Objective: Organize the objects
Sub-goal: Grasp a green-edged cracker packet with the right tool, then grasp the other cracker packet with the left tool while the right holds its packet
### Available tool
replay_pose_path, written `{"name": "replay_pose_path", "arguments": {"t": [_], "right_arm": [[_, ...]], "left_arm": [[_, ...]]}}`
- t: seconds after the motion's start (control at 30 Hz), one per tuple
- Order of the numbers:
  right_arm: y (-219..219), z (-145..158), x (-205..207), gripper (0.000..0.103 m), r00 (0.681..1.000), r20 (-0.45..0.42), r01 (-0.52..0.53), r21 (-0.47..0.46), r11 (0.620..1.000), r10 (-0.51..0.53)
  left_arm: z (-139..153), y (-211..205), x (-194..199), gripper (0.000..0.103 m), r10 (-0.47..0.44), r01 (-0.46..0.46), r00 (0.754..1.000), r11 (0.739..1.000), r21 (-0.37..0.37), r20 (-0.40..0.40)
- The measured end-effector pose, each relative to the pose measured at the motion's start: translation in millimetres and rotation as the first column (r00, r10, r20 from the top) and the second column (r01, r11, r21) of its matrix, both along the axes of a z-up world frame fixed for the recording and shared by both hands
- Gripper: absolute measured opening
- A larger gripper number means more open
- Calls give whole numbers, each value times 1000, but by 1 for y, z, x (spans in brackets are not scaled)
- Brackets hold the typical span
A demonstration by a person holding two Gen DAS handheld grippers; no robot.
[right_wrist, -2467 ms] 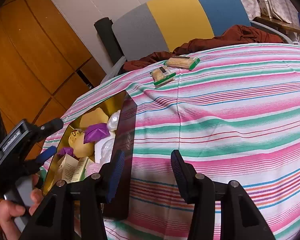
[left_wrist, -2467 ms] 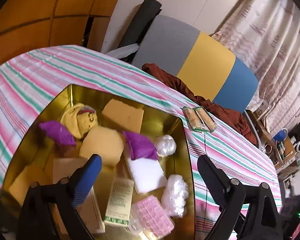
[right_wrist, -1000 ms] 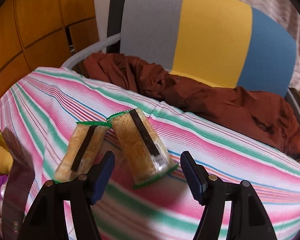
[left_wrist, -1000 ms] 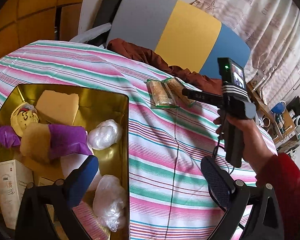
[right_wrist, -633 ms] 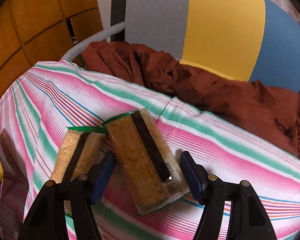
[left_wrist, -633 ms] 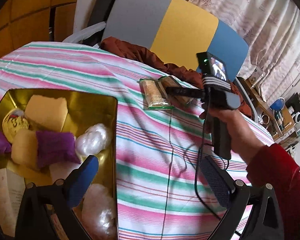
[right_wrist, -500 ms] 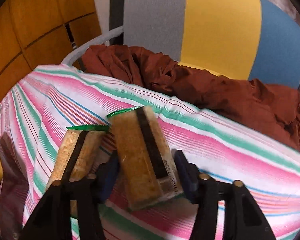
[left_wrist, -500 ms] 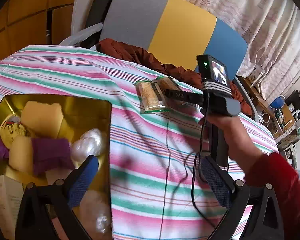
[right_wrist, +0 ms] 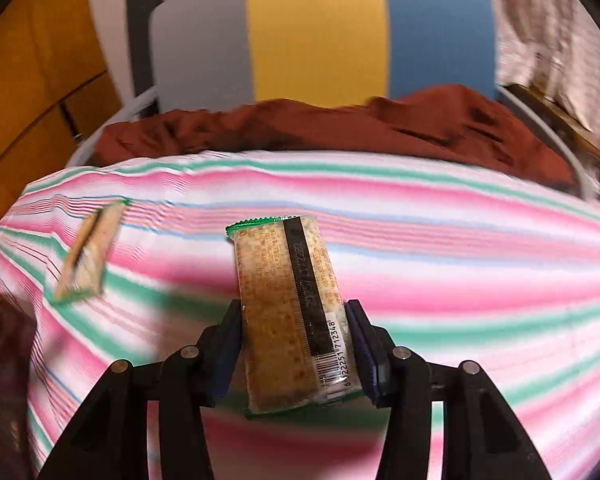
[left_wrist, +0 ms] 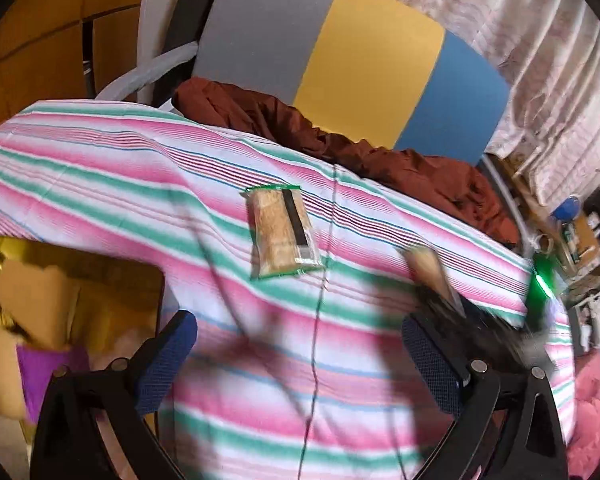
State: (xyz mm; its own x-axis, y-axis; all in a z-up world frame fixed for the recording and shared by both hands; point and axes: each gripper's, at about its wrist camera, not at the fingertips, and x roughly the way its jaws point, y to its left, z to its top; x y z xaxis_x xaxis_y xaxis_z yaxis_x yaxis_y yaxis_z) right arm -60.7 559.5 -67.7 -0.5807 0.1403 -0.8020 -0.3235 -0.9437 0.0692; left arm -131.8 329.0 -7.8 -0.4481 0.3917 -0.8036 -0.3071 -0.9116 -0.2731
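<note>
A clear, green-edged cracker packet with a black stripe is off the striped tablecloth, held lengthwise in my right gripper, whose blue pads press on both long sides. In the left wrist view the same packet is a blur at the right. A second, matching packet lies flat on the cloth, left of the held one. My left gripper hovers open over the cloth below it, with nothing between its fingers. The gold tin is at lower left.
The tin holds a yellow sponge, a purple item and other things. A grey, yellow and blue chair with a brown cloth stands behind the table. A thin cable runs down the tablecloth. Clutter fills the far right.
My right gripper closed on the right-hand packet, lifted it and carried it away from the other. My left gripper moved right, so the tin slid toward the left edge of its view.
</note>
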Motion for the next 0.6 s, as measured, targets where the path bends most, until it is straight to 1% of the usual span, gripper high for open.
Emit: {"name": "replay_pose_path", "arguments": {"t": [0.1,0.17,0.2,0.27,0.33,0.4,0.47,0.53,0.6], "right_arm": [[6,0,32,50,999,-4,45,21,999,-45],[6,-3,46,50,997,-17,77,3,997,-77],[8,-4,56,50,994,-31,100,-7,995,-100],[10,-3,66,50,991,-53,125,-25,992,-126],[8,-4,71,50,987,-65,144,-27,989,-145],[5,-5,70,50,987,-67,144,-3,990,-144],[0,-6,65,51,988,-60,144,29,989,-142],[-3,-7,62,51,988,-57,144,55,988,-140],[-3,-8,63,51,988,-61,145,58,988,-142]], "left_arm": [[-7,10,-22,103,36,-36,999,999,-14,13],[-11,19,-34,103,50,-51,999,998,-42,-6],[-15,27,-42,103,45,-46,999,996,-70,-11],[-25,36,-54,103,41,-42,999,993,-109,-9],[-37,44,-65,102,52,-51,999,990,-131,5],[-48,49,-76,99,65,-62,998,987,-146,17],[-55,52,-80,98,78,-73,996,988,-134,34],[-60,54,-81,97,85,-80,996,988,-134,31],[-65,57,-81,90,72,-70,997,989,-134,15]]}}
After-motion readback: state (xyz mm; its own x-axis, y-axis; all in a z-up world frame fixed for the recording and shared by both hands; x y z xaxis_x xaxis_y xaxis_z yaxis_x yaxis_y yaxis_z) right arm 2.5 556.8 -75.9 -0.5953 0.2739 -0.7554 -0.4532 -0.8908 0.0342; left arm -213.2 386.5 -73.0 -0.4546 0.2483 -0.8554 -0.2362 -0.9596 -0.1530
